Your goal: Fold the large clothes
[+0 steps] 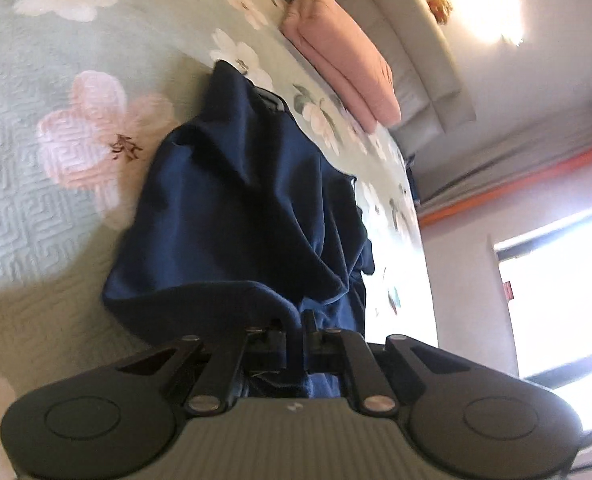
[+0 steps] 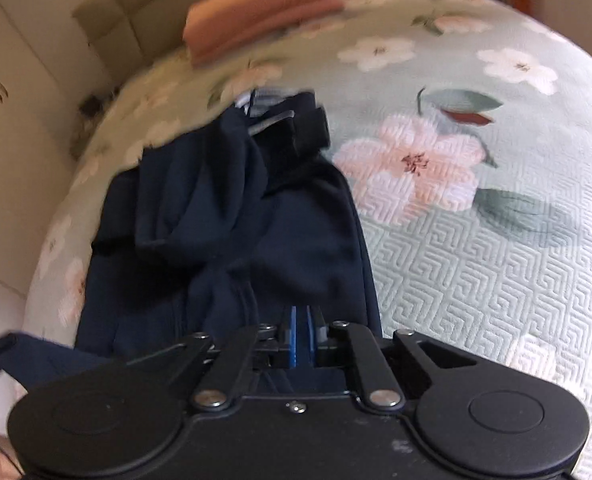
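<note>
Garment: a dark navy garment (image 1: 236, 200) lies rumpled on the bed, its near hem raised toward both cameras — the far end, with a pale inner label or neckline, points toward the headboard.
Left hand-held gripper (image 1: 296, 322): jaws drawn nearly together, pinching a fold of the garment's near edge; cloth bulges over the left finger and runs down between the two.
Right hand-held gripper (image 2: 301, 338): jaws close together with blue pads showing, navy cloth (image 2: 256, 240) clamped between them at the garment's near edge.
Bed: a pale green quilted bedspread (image 1: 36, 152) with a raised maze pattern and large pink and white flowers; the garment sits near one side of it.
Folded item: a pink folded blanket (image 1: 335, 52) lies on the bed near the headboard, well apart from the garment — the same stack shows at the top of the right wrist view (image 2: 256, 12).
Headboard: a padded light headboard (image 1: 427, 64) just behind the blanket.
Room: a bright window (image 1: 555, 300) beyond the bed's edge.
</note>
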`<state>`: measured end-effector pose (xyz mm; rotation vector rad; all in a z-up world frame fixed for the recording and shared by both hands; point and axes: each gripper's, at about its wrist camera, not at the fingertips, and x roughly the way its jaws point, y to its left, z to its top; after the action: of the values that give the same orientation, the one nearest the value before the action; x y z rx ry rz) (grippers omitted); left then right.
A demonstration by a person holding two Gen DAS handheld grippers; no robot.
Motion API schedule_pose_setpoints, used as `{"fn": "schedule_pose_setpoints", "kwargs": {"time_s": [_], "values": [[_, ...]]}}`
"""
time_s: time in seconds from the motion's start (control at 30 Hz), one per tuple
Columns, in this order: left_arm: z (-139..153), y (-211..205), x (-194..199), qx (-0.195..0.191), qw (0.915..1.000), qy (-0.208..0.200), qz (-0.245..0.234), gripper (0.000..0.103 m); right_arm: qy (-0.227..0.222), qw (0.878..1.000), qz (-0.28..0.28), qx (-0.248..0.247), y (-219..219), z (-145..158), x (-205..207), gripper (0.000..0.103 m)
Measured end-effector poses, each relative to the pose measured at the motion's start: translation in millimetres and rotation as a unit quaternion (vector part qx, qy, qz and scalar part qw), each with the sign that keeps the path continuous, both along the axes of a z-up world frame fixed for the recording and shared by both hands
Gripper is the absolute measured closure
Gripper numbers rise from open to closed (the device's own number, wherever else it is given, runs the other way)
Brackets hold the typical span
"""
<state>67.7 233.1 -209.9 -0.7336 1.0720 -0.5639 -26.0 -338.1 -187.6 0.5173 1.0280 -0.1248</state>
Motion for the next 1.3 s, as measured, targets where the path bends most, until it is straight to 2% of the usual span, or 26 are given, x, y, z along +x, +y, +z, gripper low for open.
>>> {"fn": "schedule_pose_setpoints", "kwargs": {"time_s": [0.03, 0.07, 0.1, 0.17, 0.2, 0.3, 0.4, 0.43, 0.5, 0.53, 0.57, 0.6, 0.63, 0.67, 0.77, 0.83, 0.97, 1.13, 1.27, 1.3], "values": [[-2, -3, 1, 0.003, 1.0, 0.004, -0.005, 0.096, 0.023, 1.0, -0.005, 0.014, -3, -10, 2, 0.083], [-6, -6, 0, 0.004, 0.9999, 0.012, -0.008, 0.096, 0.046, 0.999, -0.012, 0.028, -6, -20, 2, 0.057], [-9, -6, -2, 0.003, 0.9998, 0.019, -0.008, 0.096, 0.063, 0.997, -0.026, 0.039, -9, -29, -1, 0.04], [-18, -3, -9, 0.002, 0.9994, 0.034, -0.005, 0.096, 0.082, 0.994, -0.048, 0.058, -11, -46, -10, 0.027], [-24, -3, -10, 0.002, 0.9991, 0.042, -0.001, 0.096, 0.1, 0.991, -0.053, 0.068, -12, -56, -15, 0.023], [-39, 5, -19, 0.003, 0.9977, 0.067, 0.007, 0.096, 0.162, 0.983, -0.035, 0.076, 2, -83, -32, 0.022], [-47, 12, -26, 0.009, 0.9966, 0.081, 0.011, 0.096, 0.196, 0.979, -0.023, 0.053, 16, -106, -51, 0.022], [-48, 14, -27, 0.009, 0.9964, 0.083, 0.011, 0.096, 0.203, 0.977, -0.022, 0.057, 20, -112, -57, 0.022], [-51, 15, -29, 0.009, 0.9961, 0.087, 0.011, 0.096, 0.181, 0.981, -0.022, 0.059, 28, -115, -67, 0.015], [-52, 16, -29, 0.011, 0.996, 0.088, 0.011, 0.096, 0.168, 0.984, -0.014, 0.056, 34, -114, -67, 0.015], [-53, 15, -29, 0.013, 0.9958, 0.09, 0.01, 0.096, 0.16, 0.985, -0.002, 0.063, 41, -112, -66, 0.032], [-53, 15, -29, 0.013, 0.9958, 0.09, 0.01, 0.096, 0.154, 0.985, 0.011, 0.07, 49, -110, -65, 0.058], [-54, 14, -28, 0.013, 0.9959, 0.09, 0.009, 0.096, 0.151, 0.985, 0.024, 0.074, 59, -107, -63, 0.071], [-54, 13, -27, 0.013, 0.9959, 0.089, 0.009, 0.096, 0.15, 0.984, 0.035, 0.089, 64, -107, -61, 0.089], [-50, 11, -26, 0.02, 0.9964, 0.082, 0.012, 0.096, 0.119, 0.988, 0.027, 0.098, 64, -93, -61, 0.09], [-44, 12, -25, 0.017, 0.997, 0.072, 0.021, 0.096, 0.077, 0.99, 0.006, 0.115, 49, -74, -60, 0.09], [-19, 15, -10, -0.015, 0.9983, 0.033, 0.045, 0.096, 0.001, 0.996, 0.014, 0.09, 31, -21, -35, 0.09], [22, 9, 43, -0.037, 0.996, -0.06, 0.055, 0.096, -0.107, 0.993, 0.025, 0.052, 3, 38, 33, 0.09], [44, 0, 122, -0.05, 0.9871, -0.136, 0.068, 0.096, -0.165, 0.986, 0.025, 0.028, -28, 50, 119, 0.09], [46, -6, 143, -0.04, 0.9853, -0.151, 0.068, 0.096, -0.173, 0.985, 0.024, 0.015, -30, 51, 144, 0.09]]}}
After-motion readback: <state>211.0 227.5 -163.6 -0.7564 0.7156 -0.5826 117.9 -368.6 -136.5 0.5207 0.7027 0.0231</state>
